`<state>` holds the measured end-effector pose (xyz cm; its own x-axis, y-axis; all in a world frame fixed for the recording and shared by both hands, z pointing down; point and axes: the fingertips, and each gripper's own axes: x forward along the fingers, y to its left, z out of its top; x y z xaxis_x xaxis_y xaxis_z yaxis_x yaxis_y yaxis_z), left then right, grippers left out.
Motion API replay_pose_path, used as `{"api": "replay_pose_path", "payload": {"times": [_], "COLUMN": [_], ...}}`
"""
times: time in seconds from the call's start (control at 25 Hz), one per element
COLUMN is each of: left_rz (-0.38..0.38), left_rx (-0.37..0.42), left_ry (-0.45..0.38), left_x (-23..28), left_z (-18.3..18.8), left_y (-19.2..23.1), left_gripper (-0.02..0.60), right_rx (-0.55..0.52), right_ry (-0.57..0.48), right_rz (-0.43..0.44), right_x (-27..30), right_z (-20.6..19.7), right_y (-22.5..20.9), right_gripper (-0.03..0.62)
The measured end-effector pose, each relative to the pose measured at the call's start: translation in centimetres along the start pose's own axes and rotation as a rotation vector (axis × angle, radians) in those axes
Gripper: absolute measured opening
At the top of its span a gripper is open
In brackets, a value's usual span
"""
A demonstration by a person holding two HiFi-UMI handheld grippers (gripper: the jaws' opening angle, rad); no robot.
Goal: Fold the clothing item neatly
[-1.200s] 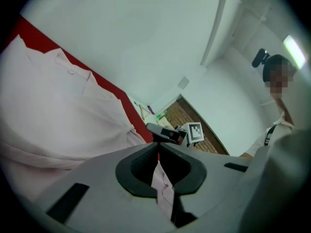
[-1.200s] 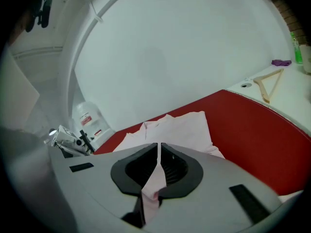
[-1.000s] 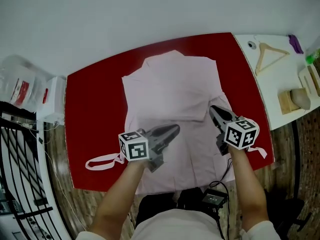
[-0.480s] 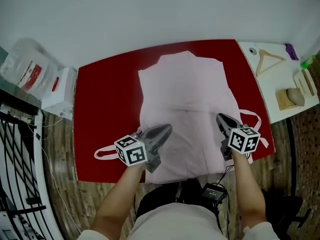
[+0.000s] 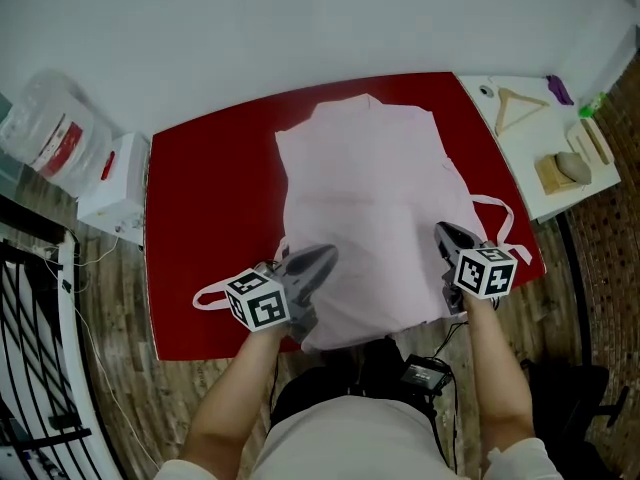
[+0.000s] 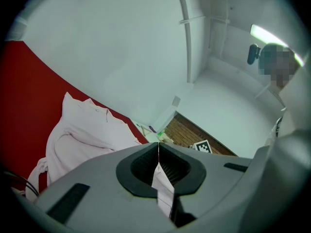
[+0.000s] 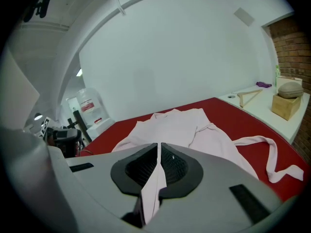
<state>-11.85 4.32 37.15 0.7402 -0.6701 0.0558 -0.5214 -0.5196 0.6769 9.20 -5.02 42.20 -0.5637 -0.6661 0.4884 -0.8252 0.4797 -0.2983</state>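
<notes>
- On the red table, a pale pink garment lies spread lengthwise, with its collar end toward the far wall and its near hem at the table's front edge.
- Thin, limp and light by the look of it, the cloth would likely sag and slide wherever it is unsupported; the hem corners seem the surest place to take hold.
- The left gripper has its jaws pinched tight on a fold of pink fabric at the near left.
- The right gripper is likewise clamped on fabric at the near right edge.
</notes>
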Motion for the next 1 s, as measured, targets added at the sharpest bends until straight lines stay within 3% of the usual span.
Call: {"api": "replay_pose_path", "payload": {"times": [0.36, 1.0], "left_rz": [-0.006, -0.061], "left_rx": [0.033, 0.009], "left_ry": [0.034, 0.161], "left_x": [1.5, 14.1], "left_z": [-0.9, -7.7], "left_y": [-2.0, -7.1], "left_gripper": [0.008, 0.008], "right_rx": [-0.022, -0.027], "right_ry": [0.028, 0.153], "right_rz": [-0.062, -0.194], "right_x": [-2.2, -9.2], "right_z": [-1.7, -7.2], "right_y": [-1.8, -15.9], "right_gripper": [0.028, 0.028]}}
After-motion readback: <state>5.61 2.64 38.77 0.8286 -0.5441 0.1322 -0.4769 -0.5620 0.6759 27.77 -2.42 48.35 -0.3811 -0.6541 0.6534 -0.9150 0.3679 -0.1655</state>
